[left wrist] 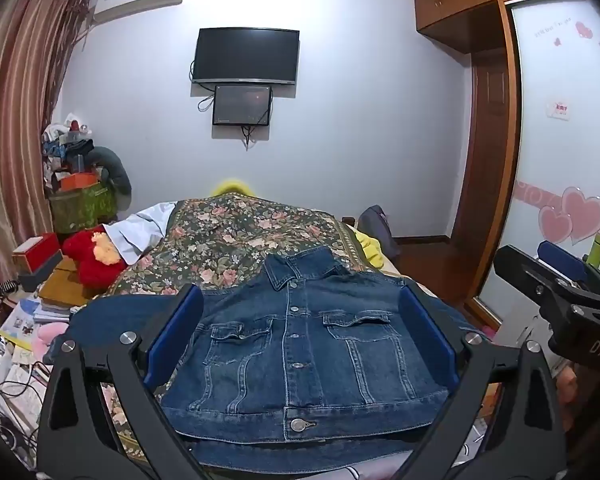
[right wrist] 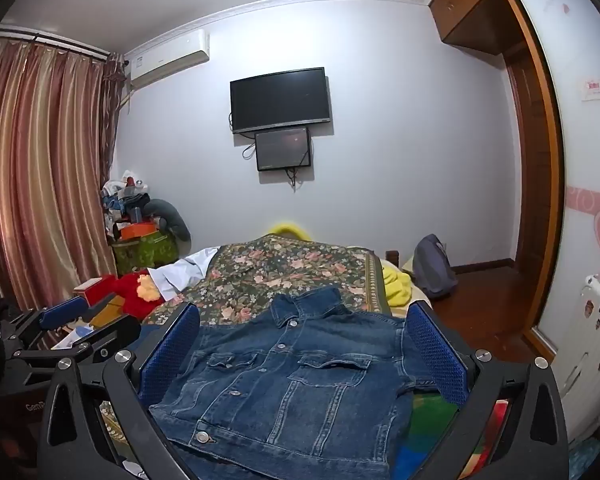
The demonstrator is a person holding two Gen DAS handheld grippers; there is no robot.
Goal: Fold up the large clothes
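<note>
A dark blue denim jacket (left wrist: 300, 344) lies front up and buttoned on the bed, collar away from me; it also shows in the right wrist view (right wrist: 292, 372). Its left sleeve (left wrist: 112, 316) spreads out to the left. My left gripper (left wrist: 302, 328) is open and empty, held above the jacket's body with a blue pad on each side. My right gripper (right wrist: 302, 348) is open and empty too, over the jacket's right half. Each gripper shows at the edge of the other's view, the right one (left wrist: 560, 280) and the left one (right wrist: 80, 320).
The bed has a floral cover (left wrist: 236, 236). Red and yellow plush toys (left wrist: 92, 256), boxes and papers crowd the left side. A yellow cloth (right wrist: 396, 284) and grey backpack (right wrist: 432, 268) lie at right. A wardrobe (left wrist: 488, 160) and white suitcase (right wrist: 596, 352) stand right.
</note>
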